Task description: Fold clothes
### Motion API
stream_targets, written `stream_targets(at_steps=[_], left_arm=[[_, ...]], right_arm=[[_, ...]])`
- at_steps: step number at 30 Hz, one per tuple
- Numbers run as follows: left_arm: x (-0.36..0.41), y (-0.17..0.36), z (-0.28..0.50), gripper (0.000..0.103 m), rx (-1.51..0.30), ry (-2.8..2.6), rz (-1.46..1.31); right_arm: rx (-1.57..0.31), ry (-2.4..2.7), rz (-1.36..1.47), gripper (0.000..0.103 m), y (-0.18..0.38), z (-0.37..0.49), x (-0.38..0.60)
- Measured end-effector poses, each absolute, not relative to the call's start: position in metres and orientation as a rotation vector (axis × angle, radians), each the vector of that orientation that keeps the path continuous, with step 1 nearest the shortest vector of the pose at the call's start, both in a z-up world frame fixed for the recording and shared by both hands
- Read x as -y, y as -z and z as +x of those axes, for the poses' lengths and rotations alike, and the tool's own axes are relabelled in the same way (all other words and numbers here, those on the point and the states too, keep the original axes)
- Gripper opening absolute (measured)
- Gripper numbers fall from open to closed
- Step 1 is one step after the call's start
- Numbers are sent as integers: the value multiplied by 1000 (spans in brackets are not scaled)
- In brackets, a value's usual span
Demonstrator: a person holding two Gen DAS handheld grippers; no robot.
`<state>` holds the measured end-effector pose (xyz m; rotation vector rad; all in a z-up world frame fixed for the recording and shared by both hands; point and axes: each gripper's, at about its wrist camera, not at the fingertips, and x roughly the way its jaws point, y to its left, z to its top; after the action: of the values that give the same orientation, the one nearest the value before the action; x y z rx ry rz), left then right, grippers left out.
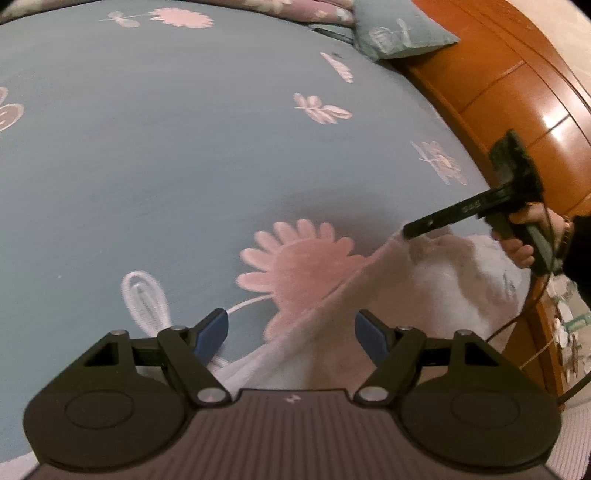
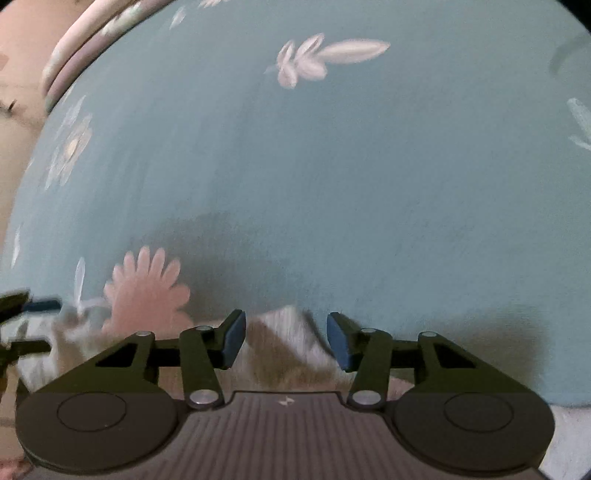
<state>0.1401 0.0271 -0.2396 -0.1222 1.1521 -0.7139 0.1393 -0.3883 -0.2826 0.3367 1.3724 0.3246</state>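
Observation:
A pale white-pink garment (image 1: 454, 284) lies rumpled on the blue flowered bed sheet (image 1: 166, 166), and one edge runs down towards my left gripper (image 1: 291, 332). That gripper is open just above this edge, its blue pads (image 1: 216, 332) apart from the cloth. At the right, a hand (image 1: 521, 243) holds my right gripper (image 1: 408, 232) with its tip at the garment's upper edge. In the right wrist view a corner of the garment (image 2: 284, 328) sits between the fingers of my right gripper (image 2: 286, 339), with gaps on both sides. The left gripper (image 2: 33, 306) is a blur at the left edge.
A wooden bed frame (image 1: 517, 92) curves along the right side. A blue pillow (image 1: 399, 33) and a purple flowered one (image 1: 306, 9) lie at the far end. A thin cable (image 1: 517, 317) hangs by the hand. The blue sheet (image 2: 332, 166) stretches ahead.

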Motion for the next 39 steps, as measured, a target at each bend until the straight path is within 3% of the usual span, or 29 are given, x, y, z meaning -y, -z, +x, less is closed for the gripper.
stream_targets(at_steps=[10, 11, 14, 18, 23, 26, 30, 33, 35, 39], left_arm=[[39, 235, 138, 76, -1181, 699, -233], [49, 235, 138, 76, -1180, 691, -236], [73, 236, 138, 76, -1176, 687, -262], [100, 242, 135, 78, -1203, 722, -319], [109, 275, 138, 78, -1266, 615, -349], [100, 287, 144, 76, -1293, 536, -386], [97, 263, 147, 77, -1227, 541, -348], [102, 251, 145, 78, -1220, 593, -344], [110, 250, 140, 79, -1232, 632, -326], [126, 256, 129, 79, -1274, 668, -284]], right_arm=[[-1521, -750, 575, 55, 317, 178, 425], [-1530, -768, 587, 50, 320, 181, 428], [-1544, -781, 560, 17, 322, 184, 433], [-1455, -805, 474, 12, 310, 179, 427], [-1191, -875, 228, 1, 273, 167, 407], [-1168, -894, 148, 1, 261, 166, 403], [-1177, -803, 203, 12, 247, 162, 421], [-1191, -755, 233, 12, 238, 137, 431], [-1224, -738, 265, 20, 244, 117, 431], [-1280, -603, 258, 20, 276, 82, 428]])
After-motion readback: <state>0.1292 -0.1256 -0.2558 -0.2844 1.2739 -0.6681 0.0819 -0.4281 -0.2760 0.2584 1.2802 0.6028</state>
